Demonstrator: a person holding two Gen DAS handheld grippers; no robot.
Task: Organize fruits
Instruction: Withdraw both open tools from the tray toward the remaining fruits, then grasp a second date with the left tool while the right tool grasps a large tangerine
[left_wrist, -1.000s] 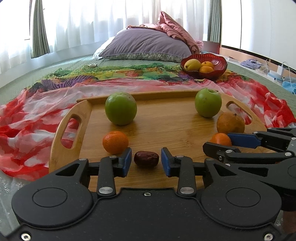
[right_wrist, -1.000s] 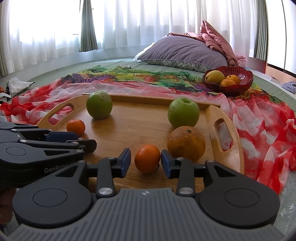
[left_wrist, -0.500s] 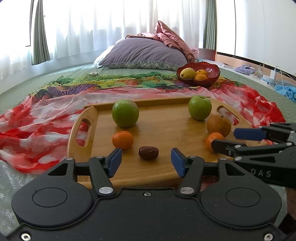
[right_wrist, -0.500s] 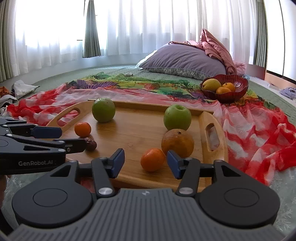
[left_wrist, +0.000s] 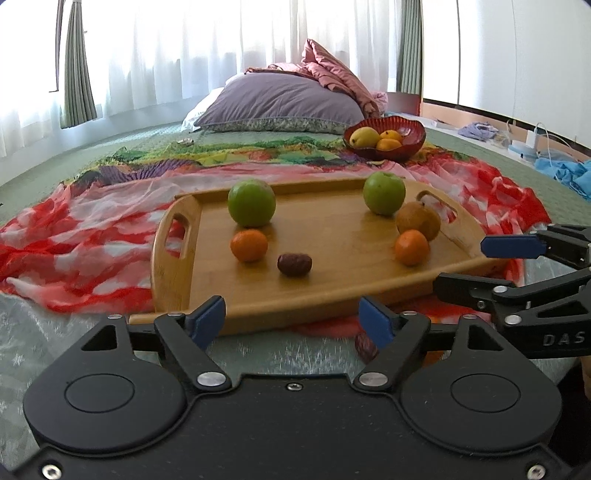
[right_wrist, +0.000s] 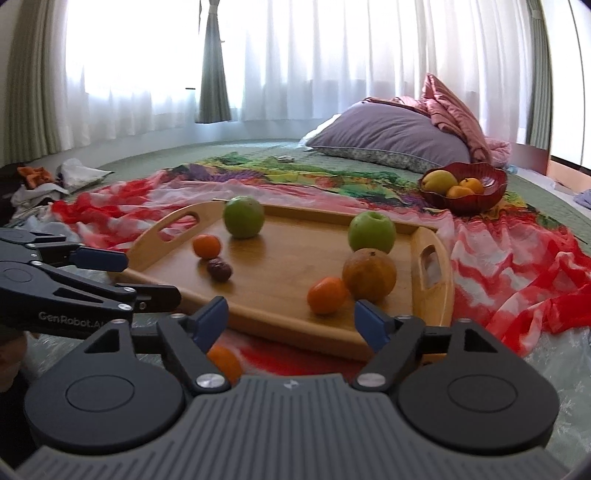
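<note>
A wooden tray (left_wrist: 332, 229) (right_wrist: 295, 262) lies on a red patterned cloth. It carries two green apples (left_wrist: 252, 203) (left_wrist: 384, 192), two tangerines (left_wrist: 249, 245) (left_wrist: 412, 247), a dark date (left_wrist: 294, 264) and a brown round fruit (left_wrist: 417, 219). My left gripper (left_wrist: 291, 323) hangs before the tray's near edge, its jaws opening with nothing between them. To its right, my right gripper (right_wrist: 291, 323) stands the same way, jaws opening and empty, just short of the tangerine (right_wrist: 327, 295). Each gripper shows at the side of the other's view.
A red bowl (left_wrist: 410, 138) (right_wrist: 487, 184) with yellow fruit sits behind the tray on the right, before a purple pillow (left_wrist: 280, 103). Off the tray, a second date (left_wrist: 364, 349) and a tangerine (right_wrist: 223, 363) lie on the cloth under the grippers. Clothes lie at the far left (right_wrist: 40, 184).
Both grippers let go of their fruit, the left the date and the right a tangerine. Both opened wide and drew back off the tray. The fruit stays on the tray.
</note>
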